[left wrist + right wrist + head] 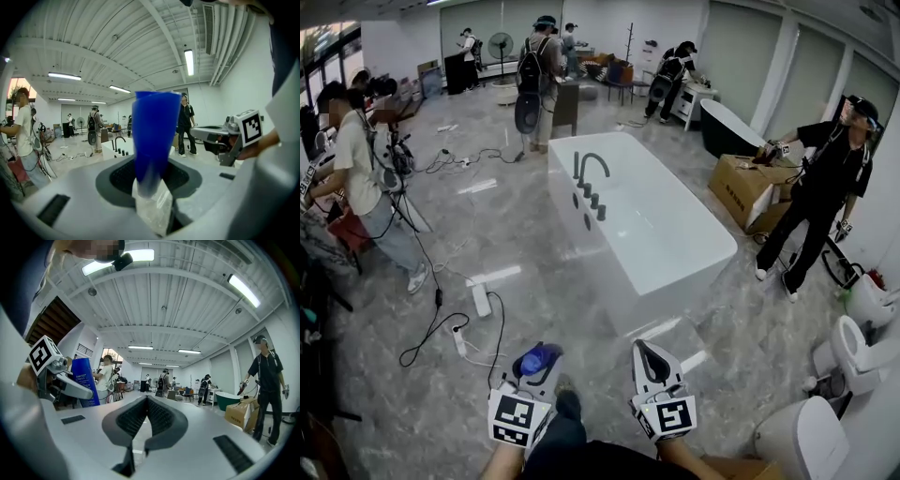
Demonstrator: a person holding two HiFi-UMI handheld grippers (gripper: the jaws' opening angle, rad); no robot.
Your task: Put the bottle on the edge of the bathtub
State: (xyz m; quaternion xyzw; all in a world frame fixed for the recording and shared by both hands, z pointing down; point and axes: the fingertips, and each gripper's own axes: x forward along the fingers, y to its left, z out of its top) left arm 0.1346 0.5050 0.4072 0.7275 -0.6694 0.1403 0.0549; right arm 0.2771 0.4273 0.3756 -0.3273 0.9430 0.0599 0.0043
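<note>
My left gripper (534,370) is shut on a blue bottle (539,360), held low at the bottom of the head view. In the left gripper view the bottle (152,140) stands upright between the pads, blue above and clear at its lower end. My right gripper (649,361) hangs beside it, shut with nothing in it; its pads (146,401) meet at the tips. The white bathtub (609,272) with a dark faucet (591,169) on its left rim stands some way ahead on the floor. Both grippers are well short of it.
Power strips and cables (469,323) lie on the floor to the left. White toilets (853,347) stand at the right. A cardboard box (741,187) and a dark tub (727,127) sit beyond the bathtub. A person (825,187) stands at the right; several others work further back.
</note>
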